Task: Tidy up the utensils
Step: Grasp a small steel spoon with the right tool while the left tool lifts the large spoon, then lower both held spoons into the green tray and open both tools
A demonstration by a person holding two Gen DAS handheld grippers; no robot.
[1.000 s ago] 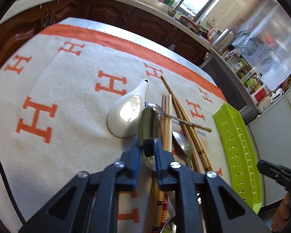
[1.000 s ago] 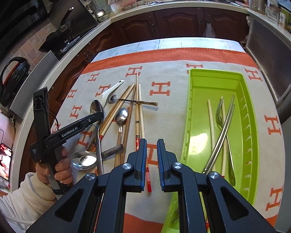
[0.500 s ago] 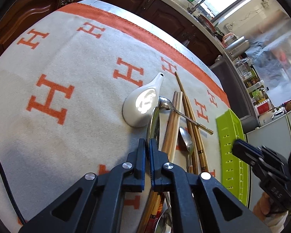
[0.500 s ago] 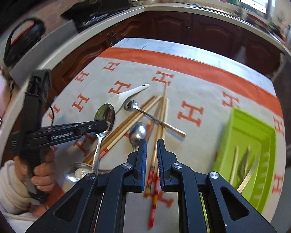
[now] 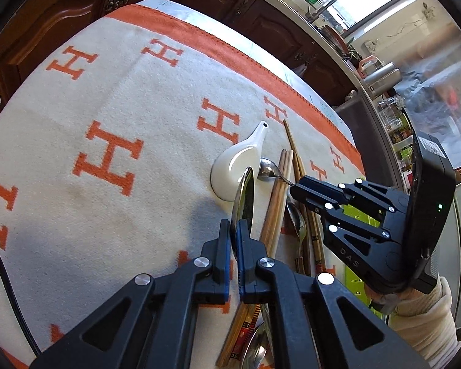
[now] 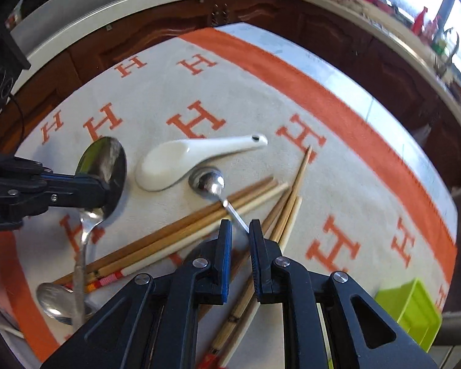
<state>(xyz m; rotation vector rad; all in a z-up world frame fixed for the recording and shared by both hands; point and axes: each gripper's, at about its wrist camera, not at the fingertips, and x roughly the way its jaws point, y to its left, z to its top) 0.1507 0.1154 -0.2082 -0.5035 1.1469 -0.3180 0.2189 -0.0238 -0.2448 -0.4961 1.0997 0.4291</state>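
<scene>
Left gripper [image 5: 235,230] now clamped on large steel spoon [image 6: 106,166], lifted mid-left. Right gripper [image 6: 240,230] swung over from green plastic tray [image 6: 411,310], jaws just widening, astride small steel spoon [image 6: 210,184] handle, not pinching yet.

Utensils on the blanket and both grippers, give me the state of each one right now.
Left gripper: shut on the large metal spoon.
Right gripper: open, jaws just widened, astride the small spoon handle.
White ceramic spoon: lying free.
Chopsticks: lying loose, crossed.
Green tray: contents unseen.
</scene>
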